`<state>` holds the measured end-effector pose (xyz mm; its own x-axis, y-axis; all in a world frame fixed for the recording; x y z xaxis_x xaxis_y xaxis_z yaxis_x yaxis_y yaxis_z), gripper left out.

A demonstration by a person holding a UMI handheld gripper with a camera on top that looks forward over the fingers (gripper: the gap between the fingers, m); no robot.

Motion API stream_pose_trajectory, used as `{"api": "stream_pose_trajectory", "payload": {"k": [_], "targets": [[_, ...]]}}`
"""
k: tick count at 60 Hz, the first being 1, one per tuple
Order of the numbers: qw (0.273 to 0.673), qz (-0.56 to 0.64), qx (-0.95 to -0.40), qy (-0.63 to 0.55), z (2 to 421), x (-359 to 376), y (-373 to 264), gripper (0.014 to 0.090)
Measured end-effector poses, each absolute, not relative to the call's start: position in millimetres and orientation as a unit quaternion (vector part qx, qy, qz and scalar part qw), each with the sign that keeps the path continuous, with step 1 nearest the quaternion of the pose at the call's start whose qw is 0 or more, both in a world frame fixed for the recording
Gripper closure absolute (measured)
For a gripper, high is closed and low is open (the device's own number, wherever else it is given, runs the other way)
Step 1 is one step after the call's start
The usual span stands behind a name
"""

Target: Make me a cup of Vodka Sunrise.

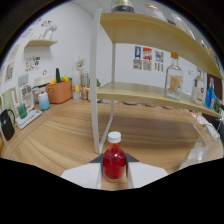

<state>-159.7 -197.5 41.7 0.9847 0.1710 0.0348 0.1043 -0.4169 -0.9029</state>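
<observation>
centrally, hand-held gripper [115, 172] clamped on red bottle [114, 162], white cap, no readable label

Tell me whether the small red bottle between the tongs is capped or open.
Capped. The small red-liquid bottle stands upright with its white screw cap seated on the neck, and the tongs press on it from both sides.

I see a red bottle [114, 161] with a white cap [114, 136] clamped between my gripper [115, 172] fingers, held upright over the wooden counter [60, 135]. Just beyond it stands the white post [95, 85] of a two-tier shelf [150, 95], which carries a clear bottle [173, 77]. An orange bin [59, 92] sits well back by the wall.
</observation>
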Motion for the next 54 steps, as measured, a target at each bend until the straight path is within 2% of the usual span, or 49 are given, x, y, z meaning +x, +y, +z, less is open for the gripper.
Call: {"api": "stream_pose_trajectory", "payload": {"k": [5,14,34,41,45,47,54], "targets": [[0.53,0.028,-0.844,-0.081,40.4,-161.9,-195.9,0.0706],[0.494,0.028,-0.865,-0.076,24.8,-162.2,-199.1,0.0704],[0.484,0.039,-0.871,-0.068,21.1,-163.5,-210.5,0.0663],[0.479,0.055,-0.872,-0.087,24.6,-170.1,-220.5,0.0494],[0.48,0.066,-0.869,-0.095,35.8,-171.0,-228.3,0.025],[0.484,0.07,-0.867,-0.096,45.2,-169.3,-232.7,0.0179],[0.505,0.08,-0.854,-0.099,90.1,-156.4,-248.0,0.0186]]}}
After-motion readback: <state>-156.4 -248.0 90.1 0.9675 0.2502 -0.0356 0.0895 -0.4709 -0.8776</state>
